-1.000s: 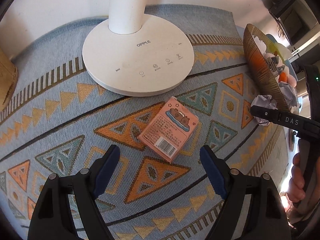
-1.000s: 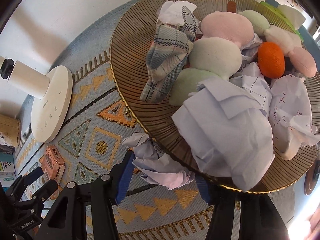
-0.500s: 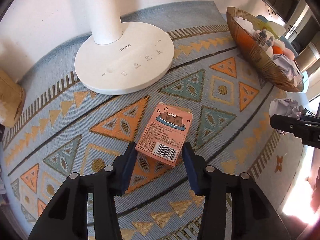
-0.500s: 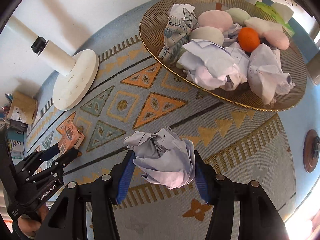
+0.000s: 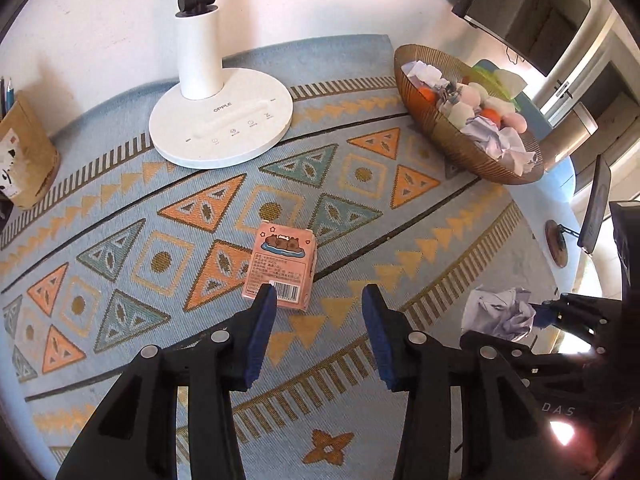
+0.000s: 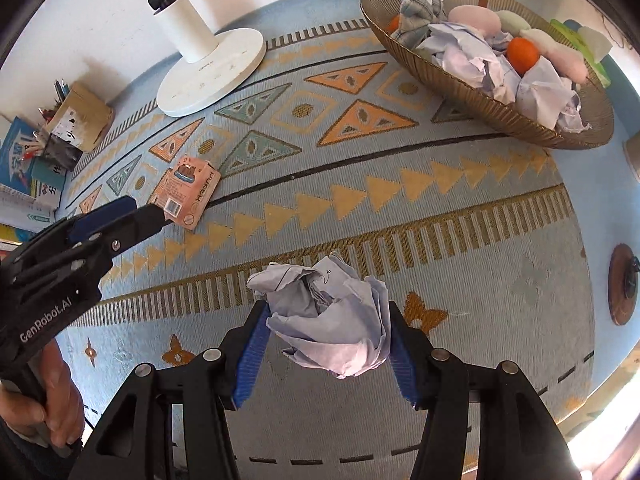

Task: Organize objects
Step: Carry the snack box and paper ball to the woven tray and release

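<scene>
A pink card box (image 5: 282,266) lies flat on the patterned mat, also in the right wrist view (image 6: 186,190). My left gripper (image 5: 318,300) is open and empty just in front of the box, its left fingertip at the box's near edge. My right gripper (image 6: 326,320) is shut on a crumpled paper ball (image 6: 332,320) and holds it above the mat's near edge; the ball also shows in the left wrist view (image 5: 500,314). A brown ribbed bowl (image 6: 464,88) at the far right holds paper balls, soft toys, a cloth and an orange.
A white lamp base (image 5: 222,128) stands at the back of the mat. A cardboard pen holder (image 5: 24,160) and books (image 6: 28,168) sit at the far left. A small round brown coaster (image 6: 622,284) lies on the blue table at the right.
My left gripper has opened, let go of the pink box and pulled back. My right gripper has carried the paper ball farther back from the bowl.
</scene>
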